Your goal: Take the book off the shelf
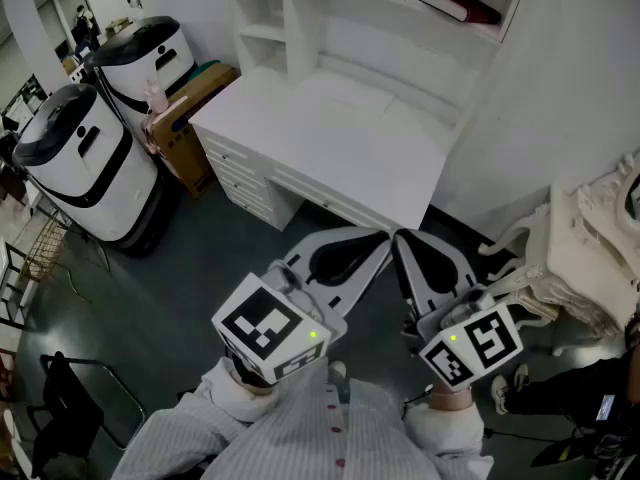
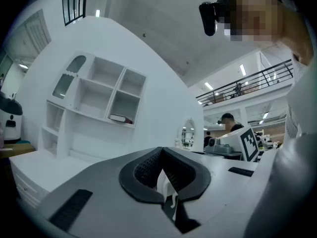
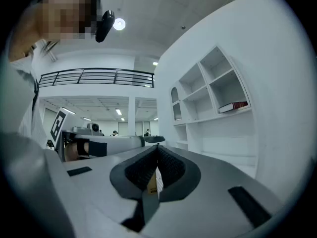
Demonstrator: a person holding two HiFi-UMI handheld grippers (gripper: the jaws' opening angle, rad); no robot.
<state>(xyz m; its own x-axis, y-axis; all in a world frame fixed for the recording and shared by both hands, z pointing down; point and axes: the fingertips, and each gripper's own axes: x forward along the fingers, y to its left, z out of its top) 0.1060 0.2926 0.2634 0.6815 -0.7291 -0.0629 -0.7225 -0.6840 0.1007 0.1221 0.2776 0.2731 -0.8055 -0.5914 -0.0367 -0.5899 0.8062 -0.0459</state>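
A dark red book (image 1: 460, 6) lies flat in the upper right cubby of the white shelf unit (image 1: 300, 28) above the white desk (image 1: 340, 143). The same book (image 2: 120, 118) shows small and far off in the left gripper view, and the book (image 3: 233, 106) also appears in the right gripper view. My left gripper (image 1: 383, 238) and right gripper (image 1: 398, 236) are held side by side in front of the desk's near edge, tips almost meeting. Both have their jaws shut with nothing between them. The left gripper (image 2: 161, 150) and right gripper (image 3: 158, 148) are well short of the shelf.
Two white and black machines (image 1: 85, 163) (image 1: 145, 53) stand left of the desk beside a cardboard box (image 1: 190, 103). An ornate white piece of furniture (image 1: 590, 258) stands at the right. A black chair (image 1: 70, 388) is at the lower left. The desk has drawers (image 1: 240, 173) on its left side.
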